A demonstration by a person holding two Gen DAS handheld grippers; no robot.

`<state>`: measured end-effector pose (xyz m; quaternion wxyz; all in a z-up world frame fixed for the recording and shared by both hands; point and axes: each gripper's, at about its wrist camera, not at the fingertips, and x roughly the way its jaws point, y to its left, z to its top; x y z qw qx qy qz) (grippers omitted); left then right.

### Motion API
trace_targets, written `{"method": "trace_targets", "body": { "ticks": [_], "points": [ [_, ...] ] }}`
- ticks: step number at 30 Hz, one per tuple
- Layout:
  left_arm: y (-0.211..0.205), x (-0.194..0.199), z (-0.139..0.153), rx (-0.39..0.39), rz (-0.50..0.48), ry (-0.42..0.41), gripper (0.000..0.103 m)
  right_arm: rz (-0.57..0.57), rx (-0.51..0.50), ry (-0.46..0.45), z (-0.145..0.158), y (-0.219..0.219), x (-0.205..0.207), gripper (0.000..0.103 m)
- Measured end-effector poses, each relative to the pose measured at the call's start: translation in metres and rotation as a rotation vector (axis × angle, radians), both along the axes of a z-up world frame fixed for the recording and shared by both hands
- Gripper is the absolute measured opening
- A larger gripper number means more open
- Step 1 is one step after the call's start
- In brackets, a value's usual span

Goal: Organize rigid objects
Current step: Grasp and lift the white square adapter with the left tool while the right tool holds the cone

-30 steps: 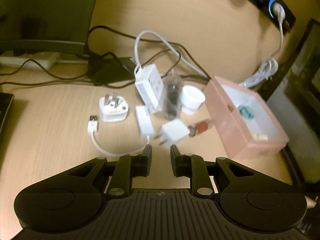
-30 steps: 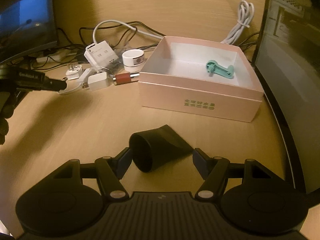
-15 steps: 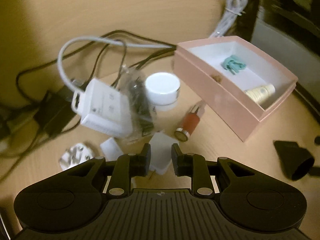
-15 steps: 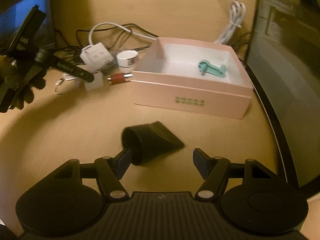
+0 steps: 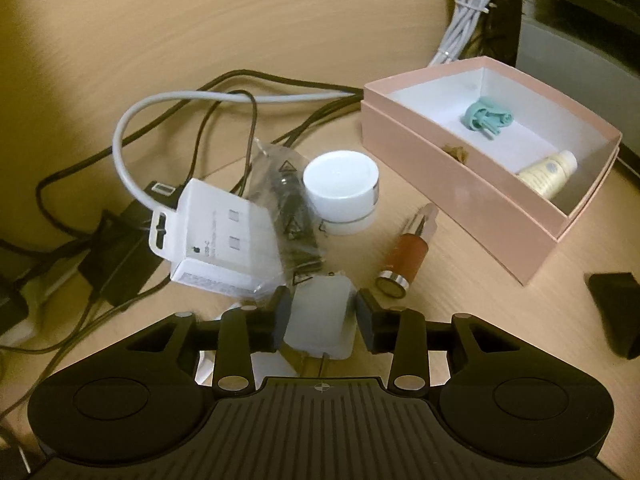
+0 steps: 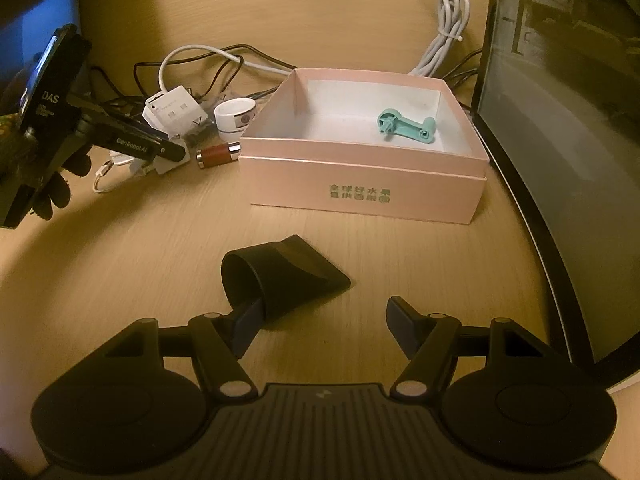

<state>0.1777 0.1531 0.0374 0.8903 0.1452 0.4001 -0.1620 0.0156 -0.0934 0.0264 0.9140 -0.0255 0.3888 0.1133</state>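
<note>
My left gripper (image 5: 320, 316) is open, its fingers on either side of a small white charger cube (image 5: 320, 320) on the desk; it also shows in the right wrist view (image 6: 160, 152). Just beyond lie a red-brown lipstick tube (image 5: 406, 252), a white round jar (image 5: 342, 192), a white adapter box (image 5: 224, 236) and a clear bag of dark parts (image 5: 292, 216). The pink box (image 6: 364, 172) holds a teal plastic part (image 6: 406, 126) and a cream bottle (image 5: 548, 174). My right gripper (image 6: 320, 320) is open over the desk, its left finger beside a black nozzle (image 6: 280, 276).
Tangled black and white cables (image 5: 192, 120) lie behind the pile. A bundled white cable (image 6: 444, 36) hangs at the back. A dark computer case (image 6: 560, 120) stands to the right of the box. A white plug and USB cable (image 6: 108, 172) lie under the left gripper.
My left gripper moved forward to the white charger cube and opened wider around it. My right gripper drew back a little from the black nozzle and stayed open.
</note>
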Motion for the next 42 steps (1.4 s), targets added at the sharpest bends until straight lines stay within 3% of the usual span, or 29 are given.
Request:
{"method": "trace_targets", "body": {
  "ticks": [4,7,13,18,28,36,42],
  "points": [
    [0.017,0.017,-0.01,-0.064,0.086,0.106,0.042,0.001,-0.003,0.003,-0.001,-0.001,0.0,0.069],
    [0.028,0.019,-0.01,-0.11,0.125,0.107,0.037,0.003,-0.005,0.001,-0.001,0.0,-0.001,0.069],
    [0.02,0.007,-0.011,-0.103,0.092,0.081,0.037,0.004,-0.003,0.004,-0.001,0.0,-0.001,0.069],
    [0.015,-0.024,-0.011,-0.198,0.108,0.076,0.037,0.026,-0.001,-0.012,0.002,0.002,-0.002,0.069],
    [-0.005,-0.126,-0.011,-0.252,0.217,0.066,0.037,0.11,-0.018,-0.1,0.016,0.033,0.009,0.07],
    [-0.012,-0.151,-0.008,-0.272,0.337,0.128,0.037,0.102,-0.145,-0.124,0.0,0.073,0.044,0.07],
    [-0.019,-0.159,-0.009,-0.246,0.316,0.108,0.038,0.081,-0.183,-0.107,-0.003,0.039,0.022,0.07]
  ]
}}
